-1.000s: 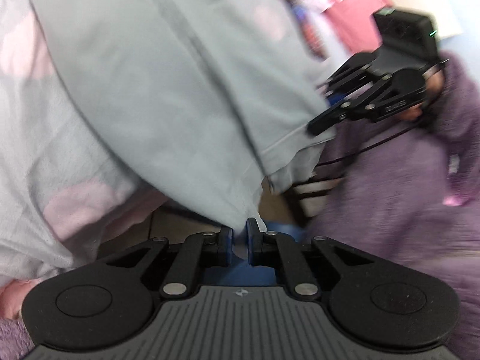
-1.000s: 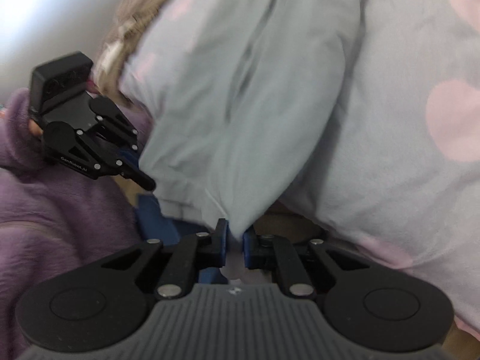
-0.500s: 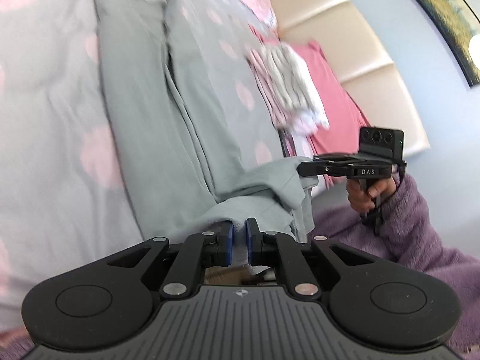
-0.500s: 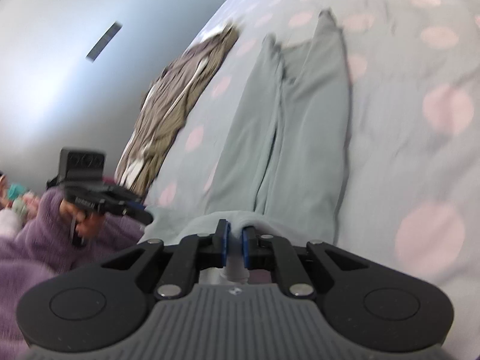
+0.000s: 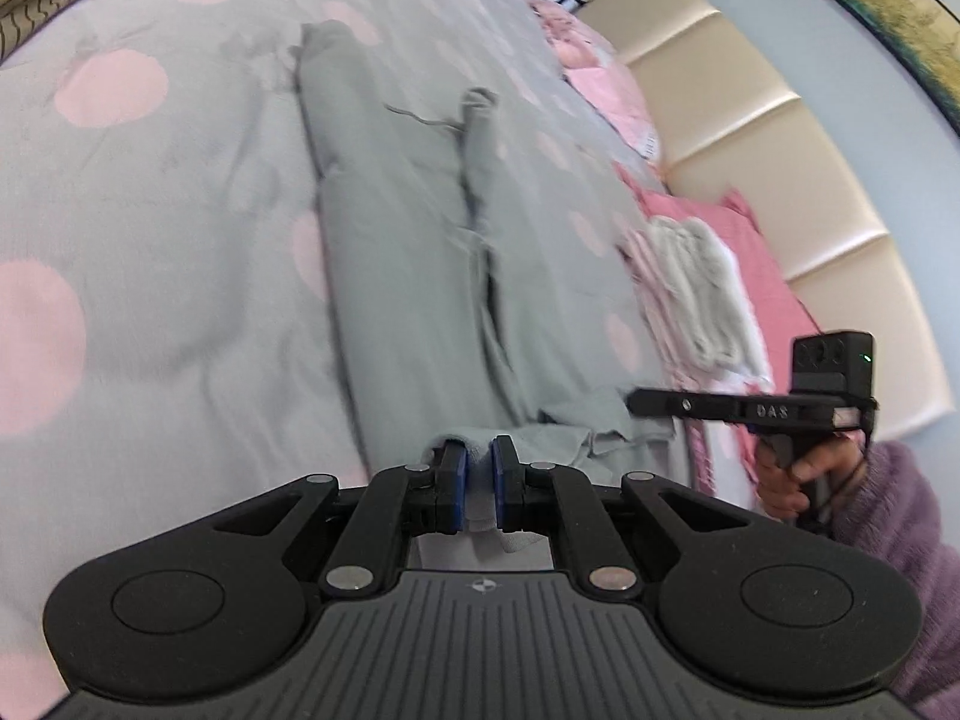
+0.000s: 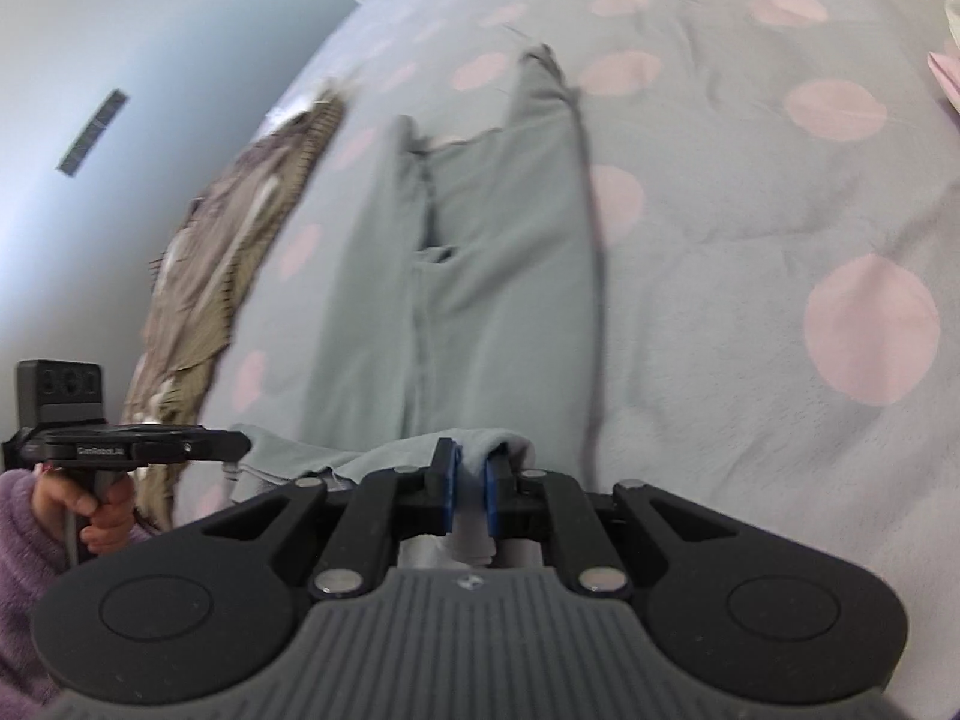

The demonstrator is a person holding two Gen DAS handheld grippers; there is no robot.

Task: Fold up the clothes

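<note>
Trousers of soft grey-green jersey (image 5: 414,276) are lying lengthwise on the grey bedspread with pink dots (image 5: 150,252), legs stretching away from the cameras and the waistband sitting at the near edge. The left gripper (image 5: 478,483) is pinching one corner of that waistband between its blue pads, and the right gripper (image 6: 468,495) is pinching the other corner, jaws nearly pressed together on a thin fold of cloth. The fabric is looking light and limp, sagging between the two grips, so it is likely draping rather than holding a crease by itself; taking it at the waistband corners and later at the hems seems the surest hold. A sleeve of purple fleece (image 5: 894,546) is showing behind each handle. Beyond the trousers, a brown striped garment (image 6: 234,252) is lying toward the bed's left side, and folded pink and white clothes (image 5: 690,288) are stacked near the cream padded headboard (image 5: 780,138).
</note>
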